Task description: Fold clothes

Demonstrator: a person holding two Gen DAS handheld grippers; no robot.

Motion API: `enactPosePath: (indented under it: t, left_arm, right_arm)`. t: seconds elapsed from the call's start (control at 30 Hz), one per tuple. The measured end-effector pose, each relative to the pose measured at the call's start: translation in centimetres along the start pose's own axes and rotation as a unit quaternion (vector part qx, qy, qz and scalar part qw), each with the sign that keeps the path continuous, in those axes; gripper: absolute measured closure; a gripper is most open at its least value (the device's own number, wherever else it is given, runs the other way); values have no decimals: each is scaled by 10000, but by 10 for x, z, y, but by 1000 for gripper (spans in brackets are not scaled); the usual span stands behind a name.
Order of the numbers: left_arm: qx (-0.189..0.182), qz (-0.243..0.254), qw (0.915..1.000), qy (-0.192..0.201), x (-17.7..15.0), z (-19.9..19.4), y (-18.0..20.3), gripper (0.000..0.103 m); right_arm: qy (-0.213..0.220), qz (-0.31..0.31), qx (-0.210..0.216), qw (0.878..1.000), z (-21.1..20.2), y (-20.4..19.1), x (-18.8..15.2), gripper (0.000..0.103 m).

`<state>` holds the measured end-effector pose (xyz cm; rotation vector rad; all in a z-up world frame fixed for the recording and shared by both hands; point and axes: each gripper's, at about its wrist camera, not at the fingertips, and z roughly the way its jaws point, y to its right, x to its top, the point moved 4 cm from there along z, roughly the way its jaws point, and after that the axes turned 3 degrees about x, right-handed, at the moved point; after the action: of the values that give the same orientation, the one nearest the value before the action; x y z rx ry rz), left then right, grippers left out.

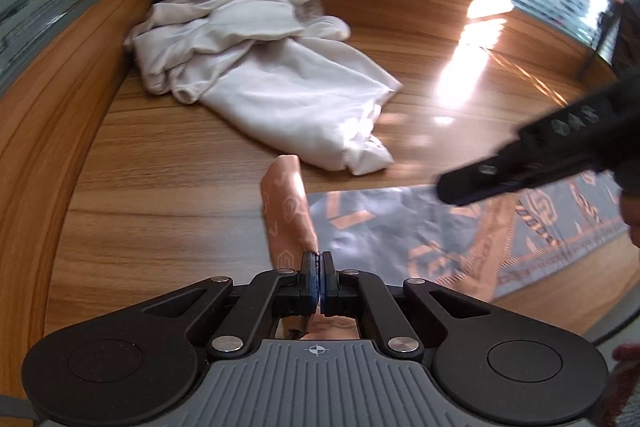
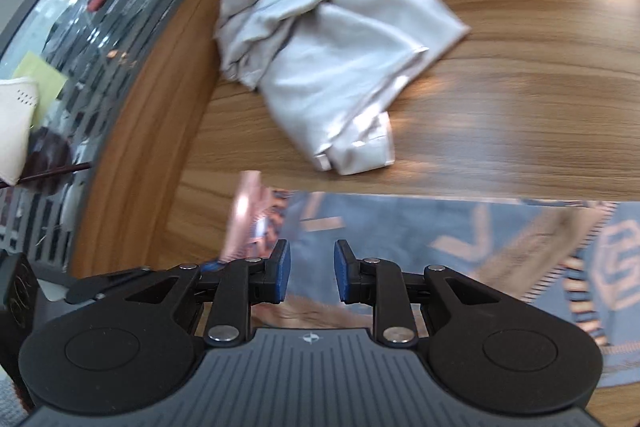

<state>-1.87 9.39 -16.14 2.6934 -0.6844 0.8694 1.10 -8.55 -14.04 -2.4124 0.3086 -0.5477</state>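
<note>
The left tool (image 1: 318,261) is pinching the peach edge of the patterned garment (image 1: 420,239), which lies spread on the desk (image 1: 160,167). The right tool (image 2: 312,261) stands spread and empty above it. The white garment (image 1: 280,75) lies crumpled, unfolded. Folding has barely begun.

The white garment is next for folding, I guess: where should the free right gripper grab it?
Take the white garment at its near hemmed corner, coming from the scarf side. That corner lies flat and free on the table; the far end is bunched.
</note>
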Motion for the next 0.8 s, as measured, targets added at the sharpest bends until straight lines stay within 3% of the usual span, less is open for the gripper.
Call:
enactPosePath:
  t: [0.17,0.37,0.4,0.43,0.47,0.57,0.8]
  left_arm:
    - [-161,168,9997,25,2,2,12,99]
    - [-430,311,9985,92,10,2,27,99]
    - [-482,357,9982,87,11,2,29,99]
    - [-525,369,9979,78,11,2,31,98]
    - [-567,362,9977,68,11,1,31,93]
    - [-669,314,9973,45,12,-2,31,79]
    - [-361,-40,9993,-90,13,-3,12,73]
  right_arm:
    - [-383,125,335,9986,31,-16,6,68]
    - [-595,676,538,9945,52,-9,7,68]
    - [-594,701,522,9944,53,-6,7,72]
    - [-593,723,503,9944,53,-3,8,93]
    - [-592,744,483,9943,54,0,8,102]
    - [-370,656,201,9970,40,14,8,102]
    - [-108,765,-267,9967,-12,71,1,102]
